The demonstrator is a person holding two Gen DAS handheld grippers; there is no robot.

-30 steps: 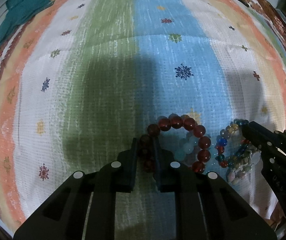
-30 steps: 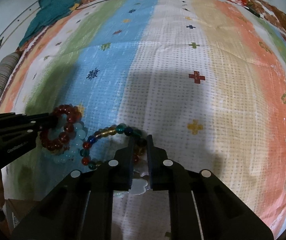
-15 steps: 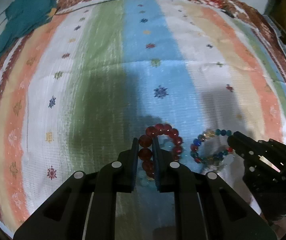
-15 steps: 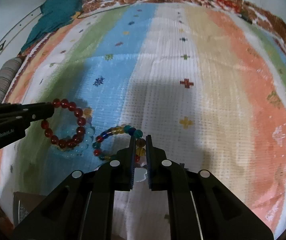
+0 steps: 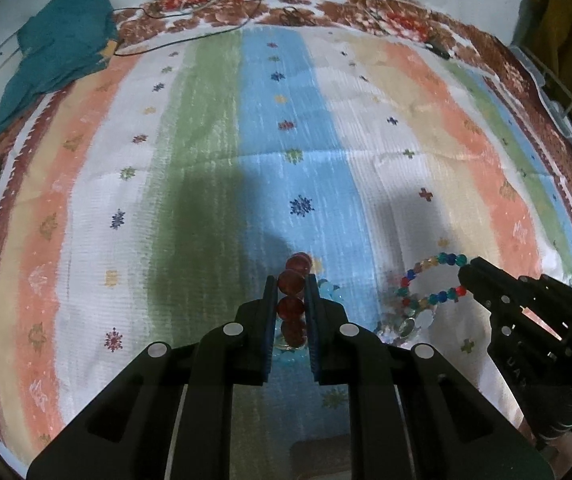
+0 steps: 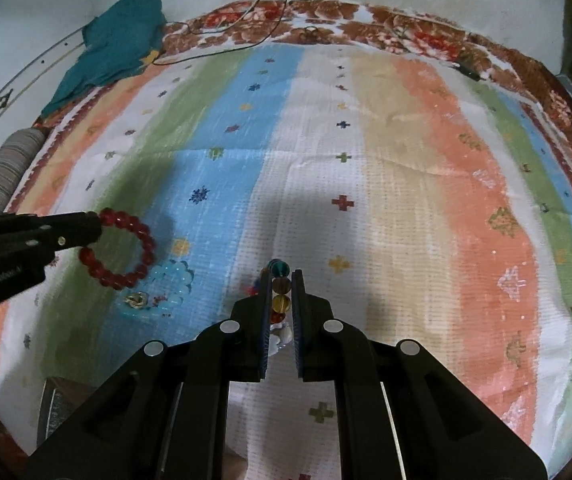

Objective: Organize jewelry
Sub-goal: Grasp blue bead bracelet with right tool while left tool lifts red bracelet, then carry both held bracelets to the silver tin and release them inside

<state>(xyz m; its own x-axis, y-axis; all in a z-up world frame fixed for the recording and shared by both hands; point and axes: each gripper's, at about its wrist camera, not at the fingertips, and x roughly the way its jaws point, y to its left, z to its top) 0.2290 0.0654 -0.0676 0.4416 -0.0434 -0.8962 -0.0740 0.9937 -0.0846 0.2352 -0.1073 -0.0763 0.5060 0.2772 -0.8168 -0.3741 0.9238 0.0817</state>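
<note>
Since the earlier frames both bracelets have been lifting off the pile and pulling apart; the cameras are sitting higher, showing more of the cloth. Left hand-held gripper [image 5: 290,280] is pinching the dark red round-bead bracelet [image 6: 120,246], beads stacked in a line between its fingers [image 5: 268,312] in the left wrist view; in the right wrist view the ring is hanging off the gripper tip, raised over the striped pastel woven bedspread [image 5: 214,168]. A pale blue translucent bead bracelet [image 6: 174,288] is lying flat on the blue stripe just beside and below the red one, with a small metallic ring [image 6: 136,301] at its edge. Right hand-held gripper [image 6: 282,280] is pinching the multicoloured glass-bead bracelet [image 5: 431,280], teal, amber and red beads showing between its pressed-in fingers [image 6: 264,308]. Under it a small heap of clear and white charm-like pieces [image 5: 403,324] is resting on the cloth; details too blurred. The two held bracelets are well apart. A teal crumpled cloth [image 5: 58,52] is lying at the far left corner, thin black cables [image 6: 222,40] running along the far floral border.
</note>
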